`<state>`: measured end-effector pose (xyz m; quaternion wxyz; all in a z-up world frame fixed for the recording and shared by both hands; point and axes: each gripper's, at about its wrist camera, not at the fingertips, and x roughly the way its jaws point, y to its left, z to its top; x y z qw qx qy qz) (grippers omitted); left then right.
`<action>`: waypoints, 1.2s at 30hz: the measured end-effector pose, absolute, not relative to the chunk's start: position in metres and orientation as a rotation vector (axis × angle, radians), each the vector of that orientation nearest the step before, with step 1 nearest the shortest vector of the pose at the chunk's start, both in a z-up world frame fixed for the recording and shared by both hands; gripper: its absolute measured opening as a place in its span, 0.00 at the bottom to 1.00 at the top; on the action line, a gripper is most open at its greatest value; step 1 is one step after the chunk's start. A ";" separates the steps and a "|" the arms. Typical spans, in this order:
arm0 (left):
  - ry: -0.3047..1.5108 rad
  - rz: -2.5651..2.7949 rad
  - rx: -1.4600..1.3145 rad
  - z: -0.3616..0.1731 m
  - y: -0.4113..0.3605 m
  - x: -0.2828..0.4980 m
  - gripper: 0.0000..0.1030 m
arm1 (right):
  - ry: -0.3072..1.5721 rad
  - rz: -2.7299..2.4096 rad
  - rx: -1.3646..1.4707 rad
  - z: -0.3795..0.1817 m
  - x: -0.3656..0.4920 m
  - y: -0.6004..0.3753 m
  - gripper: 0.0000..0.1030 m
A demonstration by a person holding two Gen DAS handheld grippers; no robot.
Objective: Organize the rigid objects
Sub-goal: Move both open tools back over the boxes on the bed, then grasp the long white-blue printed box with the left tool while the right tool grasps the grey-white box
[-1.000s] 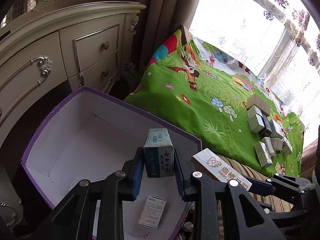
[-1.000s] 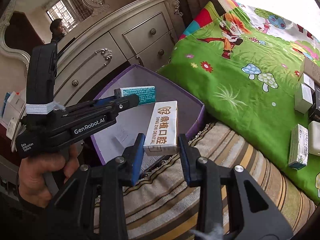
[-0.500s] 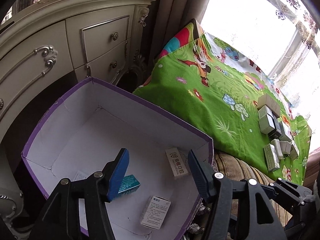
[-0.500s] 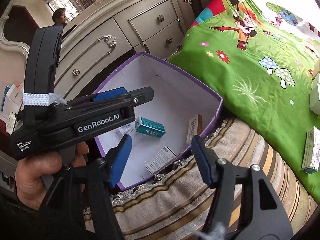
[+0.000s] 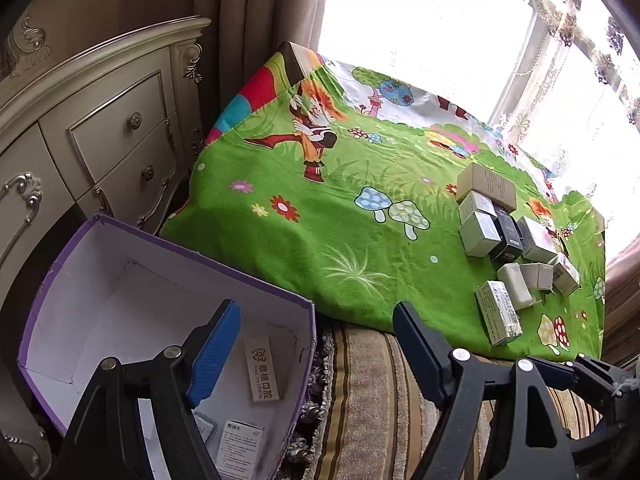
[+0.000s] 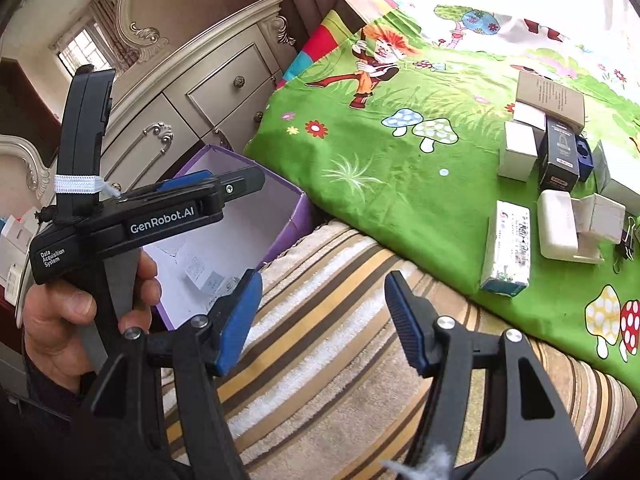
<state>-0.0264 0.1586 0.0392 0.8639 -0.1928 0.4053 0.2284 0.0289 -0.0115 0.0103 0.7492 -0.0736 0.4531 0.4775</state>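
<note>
Left gripper [image 5: 316,344] empty, jaws still spreading, over the purple box [image 5: 168,252] rim. Right gripper [image 6: 320,312] empty, jaws apart, above the striped cushion [image 6: 340,360]. White dental box [image 5: 261,368] lies flat inside the purple box near its right wall, with another small carton [image 5: 239,446]. Remaining cartons [image 6: 552,168] cluster on the green blanket [image 6: 380,168], well apart from the purple box.
</note>
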 end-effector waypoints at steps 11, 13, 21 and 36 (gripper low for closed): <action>0.928 0.216 -0.416 0.032 0.090 0.039 0.77 | 0.996 0.785 -0.052 0.000 0.085 -0.105 0.69; 0.951 0.178 -0.399 0.028 0.074 0.050 0.77 | 0.990 0.733 -0.065 -0.002 0.092 -0.118 0.69; 1.026 0.108 -0.351 0.015 0.032 0.087 0.77 | 1.015 0.635 0.011 -0.012 0.123 -0.162 0.69; 1.192 0.132 -0.357 -0.028 0.019 0.139 0.52 | 1.032 0.584 0.014 -0.020 0.146 -0.163 0.74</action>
